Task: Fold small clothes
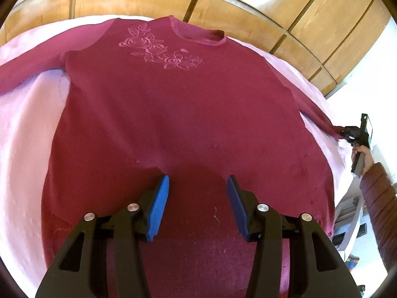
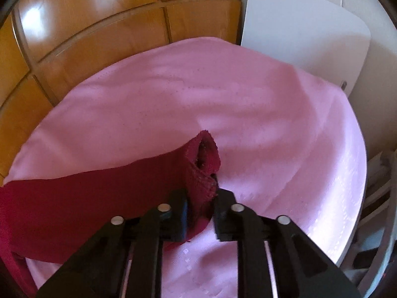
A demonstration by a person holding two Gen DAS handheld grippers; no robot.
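Left gripper: matte black plastic frame of angular linkage arms with triangular cut-outs, four round silver pins at the pivots. Its fingers carried ribbed blue pads. Right gripper: same black frame, four silver pins, pale rails visible between the arms; pad colour could not be read. The person's hand emerged from a quilted maroon sleeve with horizontal stitched channels.
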